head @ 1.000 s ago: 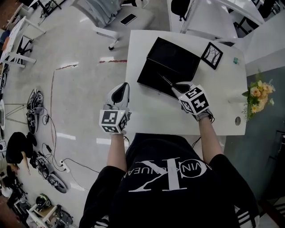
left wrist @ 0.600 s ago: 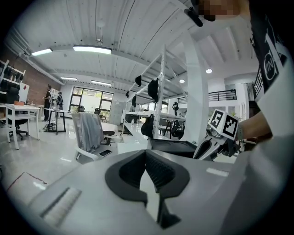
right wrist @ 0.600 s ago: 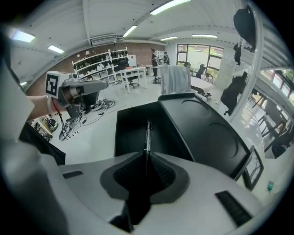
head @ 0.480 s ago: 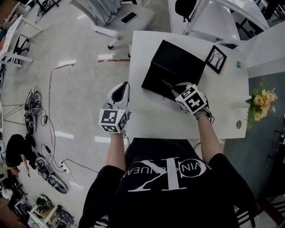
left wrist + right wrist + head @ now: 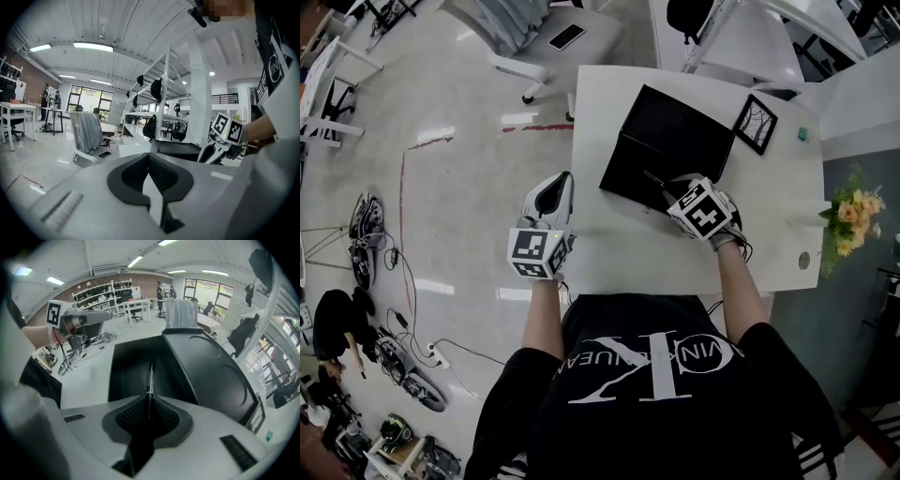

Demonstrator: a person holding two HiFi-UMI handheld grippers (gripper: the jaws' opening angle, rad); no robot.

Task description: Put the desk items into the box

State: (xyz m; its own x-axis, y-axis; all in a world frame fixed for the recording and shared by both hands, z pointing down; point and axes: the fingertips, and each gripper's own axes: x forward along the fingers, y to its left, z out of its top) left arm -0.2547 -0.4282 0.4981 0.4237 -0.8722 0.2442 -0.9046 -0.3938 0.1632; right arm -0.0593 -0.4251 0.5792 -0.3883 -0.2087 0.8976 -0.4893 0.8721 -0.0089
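Observation:
An open black box [image 5: 637, 169] lies on the white desk [image 5: 619, 253], its lid [image 5: 680, 122] folded back behind it. My right gripper [image 5: 673, 186] is shut on a thin black pen [image 5: 653, 176], whose tip reaches out over the box's near tray. In the right gripper view the pen [image 5: 150, 376] runs straight out from between the pads over the dark box interior [image 5: 129, 366]. My left gripper [image 5: 554, 187] hangs shut and empty beyond the desk's left edge, over the floor. Its pads [image 5: 161, 176] meet with nothing between them.
A small framed picture [image 5: 757, 123] lies right of the lid, with a small teal item [image 5: 803, 134] beyond it. Flowers [image 5: 851, 208] stand off the desk's right edge. A grey chair with a phone [image 5: 567, 37] on it stands behind the desk. Cables lie on the floor at left.
My right gripper has carried the pen slightly farther over the box. The left gripper has stayed where it was.

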